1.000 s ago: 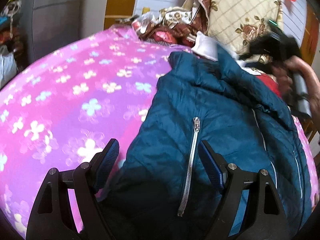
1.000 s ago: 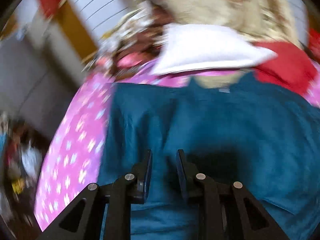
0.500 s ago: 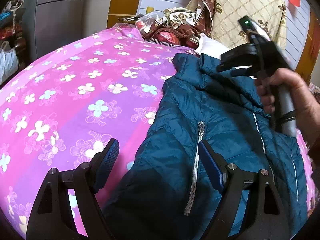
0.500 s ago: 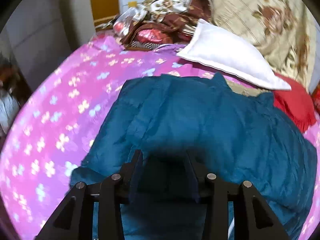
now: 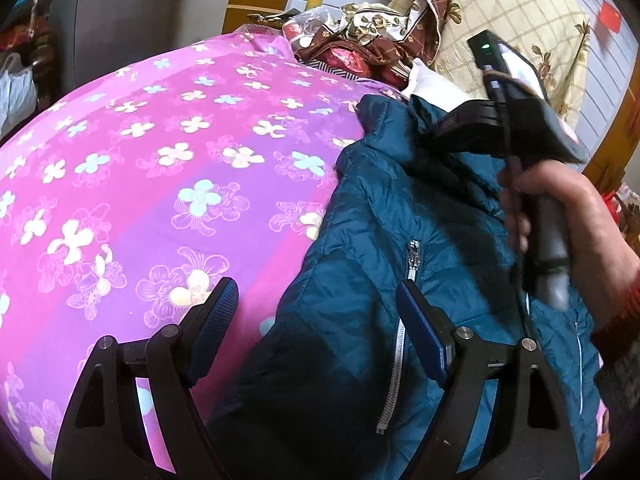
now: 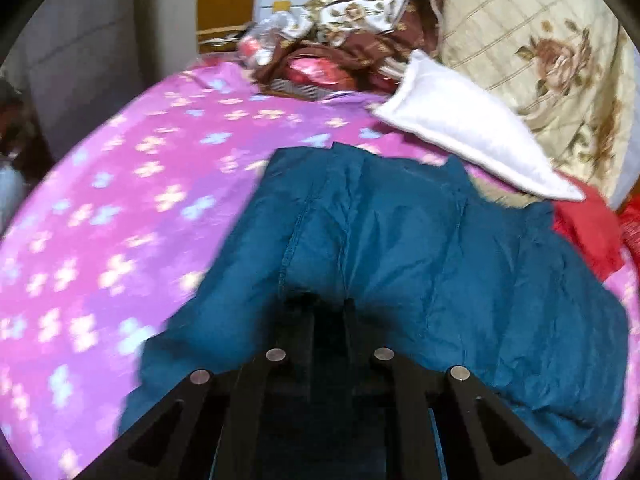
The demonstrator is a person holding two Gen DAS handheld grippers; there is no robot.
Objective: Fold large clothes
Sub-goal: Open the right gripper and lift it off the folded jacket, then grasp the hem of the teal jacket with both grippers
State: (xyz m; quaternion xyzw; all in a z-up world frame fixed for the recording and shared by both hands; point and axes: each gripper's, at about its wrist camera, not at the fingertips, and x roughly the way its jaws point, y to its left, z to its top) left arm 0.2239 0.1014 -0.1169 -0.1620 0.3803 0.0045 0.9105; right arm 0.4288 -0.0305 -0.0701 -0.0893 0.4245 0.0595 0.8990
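Note:
A teal quilted jacket [image 5: 380,264] with a silver pocket zip [image 5: 400,344] lies on a pink flowered bedsheet [image 5: 160,168]. My left gripper [image 5: 316,324] is open and empty, low over the jacket's left edge. In the left wrist view the right tool [image 5: 532,128], held by a hand, sits over the jacket's upper part. My right gripper [image 6: 328,308] is shut on a fold of the jacket [image 6: 400,232] and lifts it; the fingertips are buried in the fabric.
A white pillow [image 6: 460,136], a floral quilt [image 6: 560,52] and a heap of brown and red cloth [image 5: 352,52] lie at the bed's head. A red cloth [image 6: 588,232] lies right of the jacket. A grey cabinet [image 5: 132,12] stands at the back left.
My right gripper has closed on the jacket and pulled a fold toward the near side. My left gripper stayed open and shifted slightly left.

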